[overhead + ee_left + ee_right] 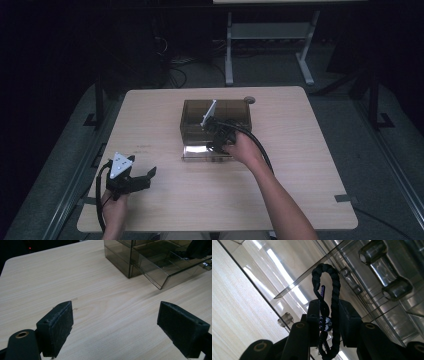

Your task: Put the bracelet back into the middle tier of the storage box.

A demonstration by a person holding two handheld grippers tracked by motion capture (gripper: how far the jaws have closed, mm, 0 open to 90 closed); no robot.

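Note:
A smoky clear plastic drawer box [216, 120] stands in the middle of the table, and its bottom drawer [207, 151] is pulled out toward me. My right gripper [219, 139] hangs over that open drawer, shut on a black braided cord loop [329, 290] that sticks up between its jaws above the drawer's clear floor [287, 272]. My left gripper [142, 176] rests near the table's front left corner, open, with bare wood between its pads [56, 325]. From the left gripper view the box [125, 257] and its open drawer [162, 272] lie ahead to the right.
The light wood table [300, 165] has a round cable hole [249, 100] behind the box. A cable [257, 142] trails from my right gripper along the forearm. A second table's legs [230, 50] stand on the dark floor beyond.

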